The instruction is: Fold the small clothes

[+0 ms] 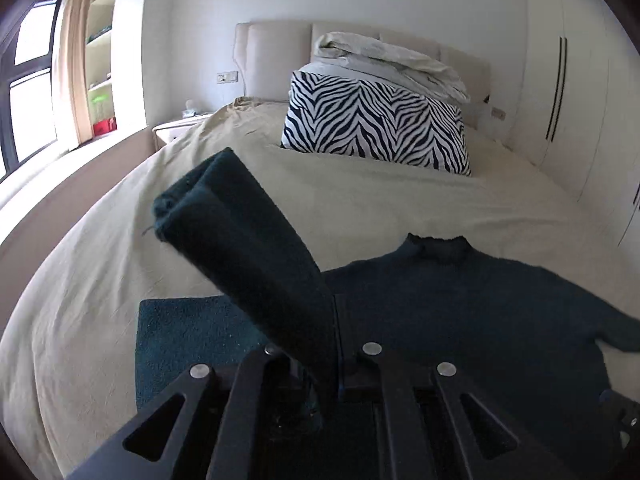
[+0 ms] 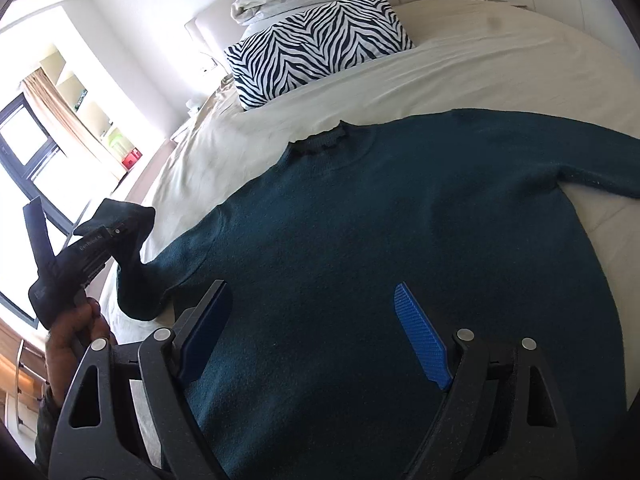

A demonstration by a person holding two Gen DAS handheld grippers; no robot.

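A dark teal sweater (image 2: pixel 380 240) lies flat on the bed, collar toward the pillows; it also shows in the left wrist view (image 1: pixel 460 312). My left gripper (image 1: pixel 320 360) is shut on the sweater's left sleeve (image 1: pixel 240 240) and holds it lifted off the bed, cuff pointing up and away. In the right wrist view the left gripper (image 2: pixel 100 240) shows at the left with the sleeve (image 2: pixel 136 280) hanging from it. My right gripper (image 2: pixel 312 320) is open and empty, hovering over the sweater's lower body, its blue pads (image 2: pixel 424 344) apart.
The cream bedsheet (image 1: pixel 360 200) covers the bed. A zebra-print pillow (image 1: pixel 372 120) and a crumpled white duvet (image 1: pixel 392 60) lie at the headboard. A nightstand (image 1: pixel 176 128), window and shelves are at the left, wardrobe doors (image 1: pixel 560 92) at the right.
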